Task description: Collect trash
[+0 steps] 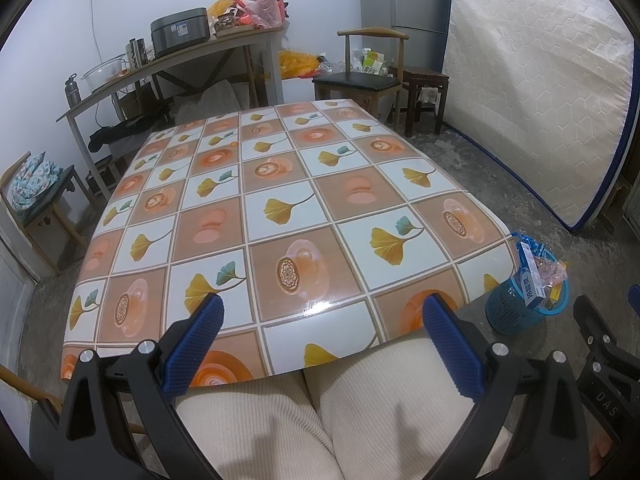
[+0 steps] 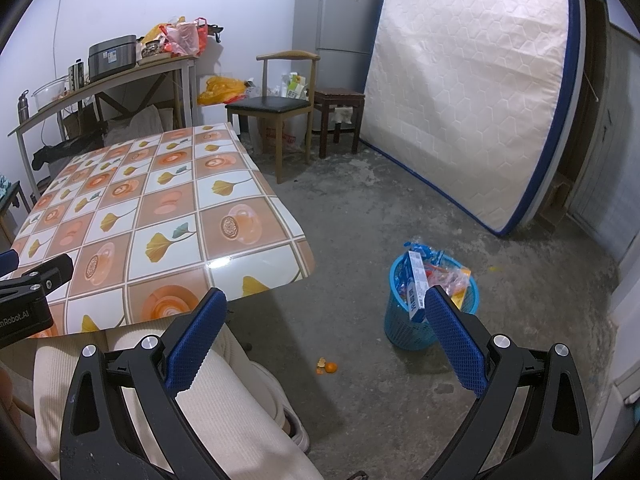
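Note:
A blue mesh bin (image 2: 412, 326) stands on the concrete floor right of the table, stuffed with a blue-and-white box (image 2: 416, 284) and plastic wrappers (image 2: 452, 278); the same bin (image 1: 516, 312) shows at the right of the left wrist view. A small orange fruit with a bit of peel (image 2: 327, 366) lies on the floor near the person's shoe. My left gripper (image 1: 326, 308) is open over the table's near edge, holding nothing. My right gripper (image 2: 326, 304) is open above the floor between table and bin, also holding nothing.
The table (image 1: 280, 184) wears a glossy tile-pattern cloth. The person's cream-trousered legs (image 1: 320, 412) sit below both grippers. A wooden chair (image 2: 276, 112), a dark stool (image 2: 340, 114), a fridge (image 2: 336, 36) and a leaning mattress (image 2: 468, 92) stand beyond. A cluttered side table (image 1: 172, 60) lines the left wall.

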`<state>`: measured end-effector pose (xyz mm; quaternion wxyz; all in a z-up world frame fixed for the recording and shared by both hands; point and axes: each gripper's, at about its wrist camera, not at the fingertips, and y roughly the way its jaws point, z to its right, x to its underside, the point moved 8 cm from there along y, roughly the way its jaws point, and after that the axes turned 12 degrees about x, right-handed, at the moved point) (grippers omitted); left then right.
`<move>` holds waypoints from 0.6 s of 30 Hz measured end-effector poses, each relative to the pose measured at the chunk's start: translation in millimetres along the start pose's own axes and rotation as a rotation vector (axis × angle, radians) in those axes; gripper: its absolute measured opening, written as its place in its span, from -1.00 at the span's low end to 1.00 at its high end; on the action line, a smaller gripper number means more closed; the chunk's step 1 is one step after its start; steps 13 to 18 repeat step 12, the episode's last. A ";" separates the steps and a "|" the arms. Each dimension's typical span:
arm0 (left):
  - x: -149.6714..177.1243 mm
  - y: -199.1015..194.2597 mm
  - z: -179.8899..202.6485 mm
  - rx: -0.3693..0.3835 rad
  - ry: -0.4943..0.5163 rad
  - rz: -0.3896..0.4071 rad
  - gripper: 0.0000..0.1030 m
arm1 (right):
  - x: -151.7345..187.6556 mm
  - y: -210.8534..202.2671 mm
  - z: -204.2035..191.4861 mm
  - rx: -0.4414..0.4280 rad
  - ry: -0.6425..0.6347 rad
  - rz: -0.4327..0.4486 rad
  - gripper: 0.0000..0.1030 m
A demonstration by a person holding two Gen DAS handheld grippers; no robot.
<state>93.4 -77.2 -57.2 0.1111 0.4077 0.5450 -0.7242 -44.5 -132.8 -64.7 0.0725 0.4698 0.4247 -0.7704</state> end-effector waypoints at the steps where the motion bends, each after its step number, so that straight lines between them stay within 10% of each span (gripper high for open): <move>1: 0.0 0.0 -0.1 0.000 0.000 0.000 0.89 | 0.0 0.1 0.0 0.000 0.000 0.000 0.85; 18: 3.6 -1.1 2.9 0.006 -0.007 -0.009 0.89 | 0.2 -0.1 -0.4 0.001 -0.001 0.000 0.85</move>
